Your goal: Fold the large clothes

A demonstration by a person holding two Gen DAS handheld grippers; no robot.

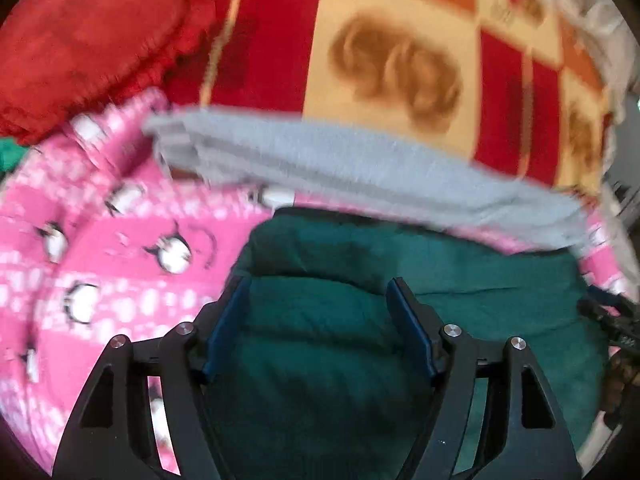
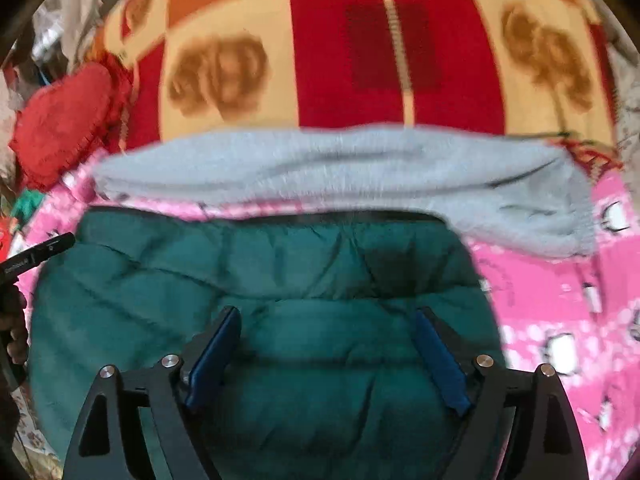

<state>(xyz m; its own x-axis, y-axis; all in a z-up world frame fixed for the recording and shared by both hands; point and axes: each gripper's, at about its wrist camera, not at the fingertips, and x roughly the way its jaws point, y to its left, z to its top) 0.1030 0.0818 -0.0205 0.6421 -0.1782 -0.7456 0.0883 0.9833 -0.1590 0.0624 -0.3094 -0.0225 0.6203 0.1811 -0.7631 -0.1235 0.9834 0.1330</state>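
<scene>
A dark green quilted jacket [image 1: 400, 320] lies folded on a pink penguin-print blanket [image 1: 100, 240]; it fills the lower middle of the right wrist view [image 2: 240, 280] too. My left gripper [image 1: 320, 284] hovers over the jacket, open and empty. My right gripper [image 2: 328, 316] is also open and empty above the jacket. A folded grey knitted garment [image 1: 340, 164] lies just beyond the jacket, also seen in the right wrist view [image 2: 340, 168]. Both views are motion-blurred.
A red, cream and orange patterned blanket [image 2: 340, 60] covers the bed behind. A red frilled cushion [image 1: 88, 40] sits far left, also in the right wrist view [image 2: 68, 120]. The pink blanket [image 2: 560, 300] spreads right. The other gripper's tip [image 2: 44, 252] shows at left.
</scene>
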